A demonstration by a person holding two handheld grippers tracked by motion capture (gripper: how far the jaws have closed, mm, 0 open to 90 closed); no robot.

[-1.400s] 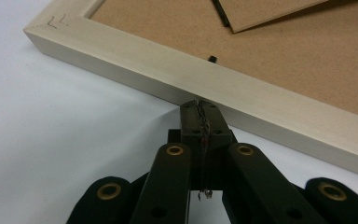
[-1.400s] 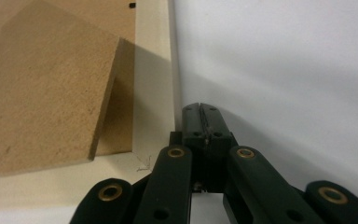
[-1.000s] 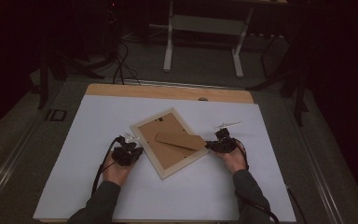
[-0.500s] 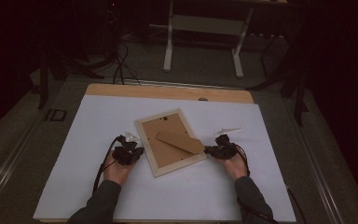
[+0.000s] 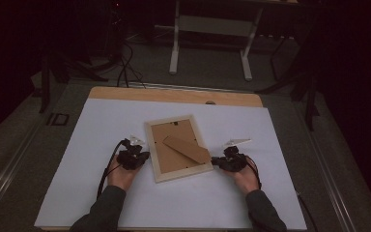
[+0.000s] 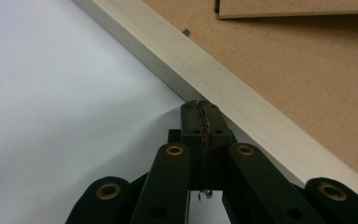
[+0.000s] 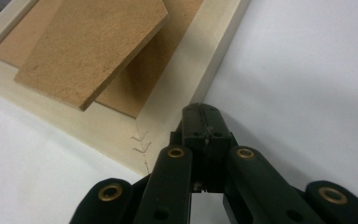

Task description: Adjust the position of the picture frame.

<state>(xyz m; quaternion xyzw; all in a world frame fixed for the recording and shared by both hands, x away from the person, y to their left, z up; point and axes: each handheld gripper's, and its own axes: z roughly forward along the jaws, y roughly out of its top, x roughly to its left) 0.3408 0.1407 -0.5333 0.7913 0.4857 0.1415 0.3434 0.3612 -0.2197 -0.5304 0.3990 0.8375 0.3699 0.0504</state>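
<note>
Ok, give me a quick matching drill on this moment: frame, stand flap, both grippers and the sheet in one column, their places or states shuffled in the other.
Things:
1. picture frame
2. stand flap
3. left gripper
4. right gripper
5. white sheet

Places or states:
A. jaws shut, tips at the frame's left rail
B. covers the tabletop under everything
C. lies back up between the two grippers
D. brown board slanting across the frame's back
E. jaws shut, tips at the frame's near right corner

Pairs: 1-C, 2-D, 3-A, 4-E, 5-B
</note>
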